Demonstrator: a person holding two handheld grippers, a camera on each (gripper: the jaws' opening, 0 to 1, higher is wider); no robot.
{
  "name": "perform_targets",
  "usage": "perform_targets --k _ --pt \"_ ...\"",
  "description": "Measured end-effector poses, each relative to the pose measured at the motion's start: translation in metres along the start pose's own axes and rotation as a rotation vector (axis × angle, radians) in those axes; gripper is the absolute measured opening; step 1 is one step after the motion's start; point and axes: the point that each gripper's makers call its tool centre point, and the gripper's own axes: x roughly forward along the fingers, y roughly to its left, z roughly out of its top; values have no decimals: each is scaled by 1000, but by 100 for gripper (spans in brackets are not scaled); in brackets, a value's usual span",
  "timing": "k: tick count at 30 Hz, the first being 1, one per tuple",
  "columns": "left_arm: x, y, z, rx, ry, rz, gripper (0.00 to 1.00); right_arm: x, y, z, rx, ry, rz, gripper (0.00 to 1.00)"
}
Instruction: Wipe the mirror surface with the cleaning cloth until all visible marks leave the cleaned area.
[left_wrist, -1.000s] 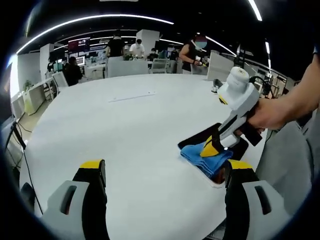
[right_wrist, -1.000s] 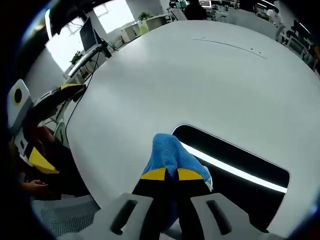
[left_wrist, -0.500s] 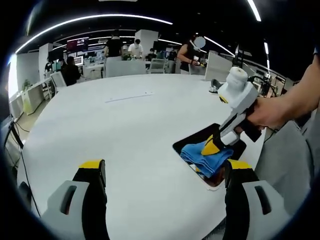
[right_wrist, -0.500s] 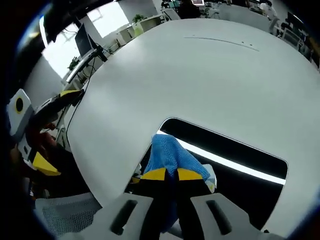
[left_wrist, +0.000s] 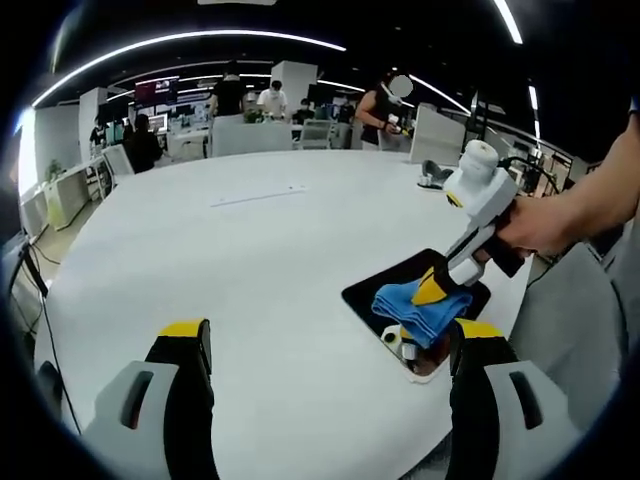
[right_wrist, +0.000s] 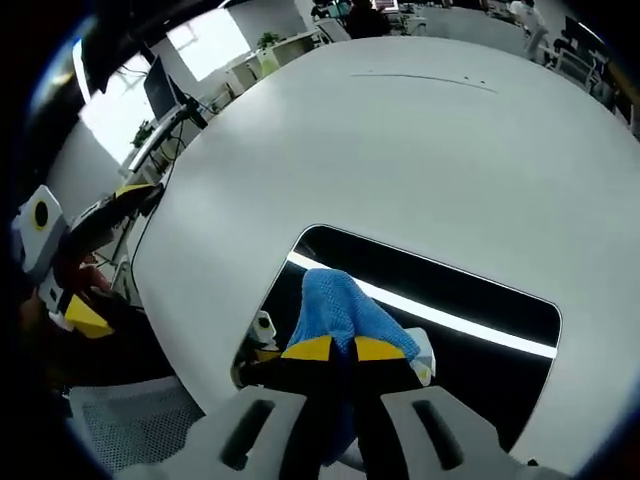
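A dark rectangular mirror (left_wrist: 412, 290) (right_wrist: 450, 295) with a white rim lies flat near the white table's edge. My right gripper (right_wrist: 343, 348) (left_wrist: 432, 290) is shut on a blue cleaning cloth (right_wrist: 338, 308) (left_wrist: 420, 307), which rests on the mirror's near part. In the right gripper view a bright ceiling light is reflected as a white strip across the glass. My left gripper (left_wrist: 330, 335) hangs open above the bare table, left of the mirror, with nothing between its jaws; it shows at the left edge of the right gripper view (right_wrist: 100, 215).
The large round white table (left_wrist: 240, 240) stretches away from the mirror. A thin seam with small marks (left_wrist: 258, 195) crosses it at the far side. Several people, desks and monitors stand beyond the table. A hand (left_wrist: 540, 225) holds the right gripper.
The right gripper has carried the cloth further onto the mirror, away from its near end, which now shows bare glass. The left gripper has stayed put.
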Motion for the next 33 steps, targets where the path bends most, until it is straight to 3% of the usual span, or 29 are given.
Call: perform_targets --k 33 --pt "-6 -10 0 -9 -19 13 99 -23 -47 -19 43 -14 -28 0"
